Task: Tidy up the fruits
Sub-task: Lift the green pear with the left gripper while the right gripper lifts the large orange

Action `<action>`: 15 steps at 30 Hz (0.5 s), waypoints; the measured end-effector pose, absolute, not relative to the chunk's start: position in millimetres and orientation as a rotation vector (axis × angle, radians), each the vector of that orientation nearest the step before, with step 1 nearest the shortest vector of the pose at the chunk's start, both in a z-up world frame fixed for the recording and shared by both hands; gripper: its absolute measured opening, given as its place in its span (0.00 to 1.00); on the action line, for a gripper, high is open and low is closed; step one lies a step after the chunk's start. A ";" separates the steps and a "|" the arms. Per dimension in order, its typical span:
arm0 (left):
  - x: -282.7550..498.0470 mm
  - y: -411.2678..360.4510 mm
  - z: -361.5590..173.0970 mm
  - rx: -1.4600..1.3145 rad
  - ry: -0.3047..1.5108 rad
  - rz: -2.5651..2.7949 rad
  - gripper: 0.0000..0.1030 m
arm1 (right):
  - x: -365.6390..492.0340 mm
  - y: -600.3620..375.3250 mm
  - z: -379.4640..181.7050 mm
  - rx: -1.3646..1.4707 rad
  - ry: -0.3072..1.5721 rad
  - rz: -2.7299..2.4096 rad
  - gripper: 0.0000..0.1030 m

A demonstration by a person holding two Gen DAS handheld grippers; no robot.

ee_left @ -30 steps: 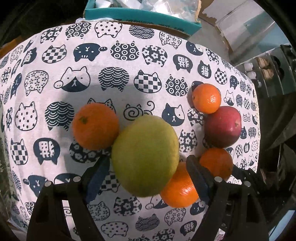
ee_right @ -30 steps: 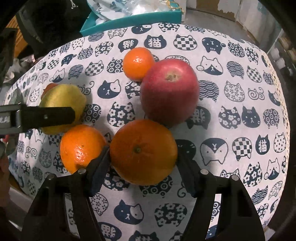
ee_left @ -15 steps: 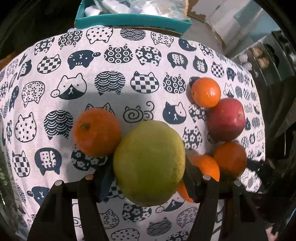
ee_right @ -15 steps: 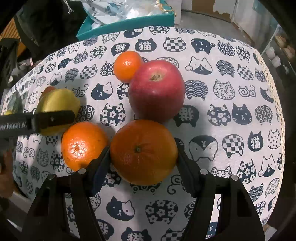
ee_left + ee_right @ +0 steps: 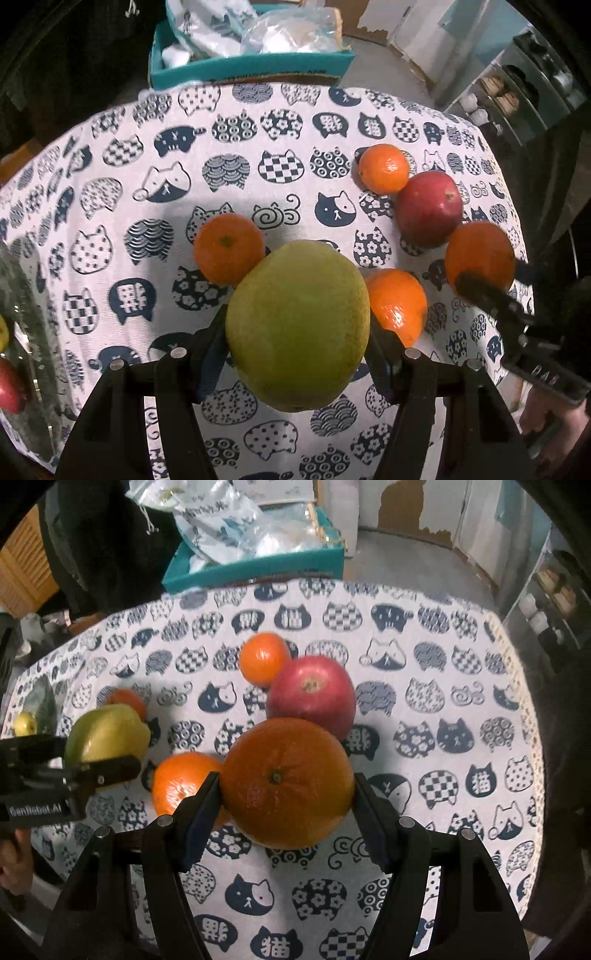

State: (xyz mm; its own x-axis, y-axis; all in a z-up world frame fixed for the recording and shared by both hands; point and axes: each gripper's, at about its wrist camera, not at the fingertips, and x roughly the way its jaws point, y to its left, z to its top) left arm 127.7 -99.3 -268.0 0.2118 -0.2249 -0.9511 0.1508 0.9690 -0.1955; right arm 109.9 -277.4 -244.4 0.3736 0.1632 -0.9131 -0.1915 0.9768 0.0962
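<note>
My left gripper is shut on a big yellow-green pear and holds it above the cat-print cloth. My right gripper is shut on a large orange, also lifted; it shows in the left wrist view. On the cloth lie a red apple, a small mandarin behind it, an orange between the grippers and another orange left of the pear. The pear also shows in the right wrist view.
A teal box of plastic bags stands beyond the table's far edge. A clear container with a red fruit and a yellow one sits at the far left edge. Shelves stand at the right.
Both grippers have closed on their fruits and risen away from the cloth, the left with the pear, the right with the large orange. The other fruits have not moved.
</note>
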 end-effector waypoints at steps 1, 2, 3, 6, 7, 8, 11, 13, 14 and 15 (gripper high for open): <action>125.0 -98.5 -263.1 -0.060 1.321 -0.267 0.65 | 109.2 -276.1 -239.2 -0.029 1.154 0.229 0.67; 123.1 -97.2 -259.5 -0.058 1.314 -0.271 0.65 | 109.4 -274.9 -234.8 -0.031 1.145 0.230 0.67; 120.9 -96.3 -255.2 -0.054 1.305 -0.276 0.65 | 108.0 -273.6 -228.9 -0.032 1.132 0.232 0.67; 115.2 -95.1 -244.2 -0.045 1.280 -0.285 0.65 | 107.1 -269.2 -216.8 -0.030 1.106 0.240 0.67; 112.6 -93.4 -238.8 -0.039 1.269 -0.287 0.65 | 106.8 -266.1 -214.0 -0.030 1.099 0.243 0.67; 110.7 -93.5 -235.6 -0.036 1.260 -0.286 0.65 | 105.4 -264.9 -209.0 -0.030 1.089 0.245 0.67; 105.3 -91.6 -222.7 -0.017 1.226 -0.284 0.65 | 103.5 -256.3 -197.1 -0.040 1.058 0.251 0.67; 101.2 -89.5 -213.2 0.001 1.199 -0.283 0.66 | 102.1 -252.2 -188.7 -0.040 1.041 0.258 0.67; 100.2 -89.6 -210.7 0.003 1.191 -0.283 0.66 | 101.5 -249.4 -185.9 -0.039 1.033 0.262 0.67; 98.8 -88.4 -207.4 0.003 1.184 -0.283 0.65 | 100.5 -247.1 -182.1 -0.039 1.025 0.266 0.67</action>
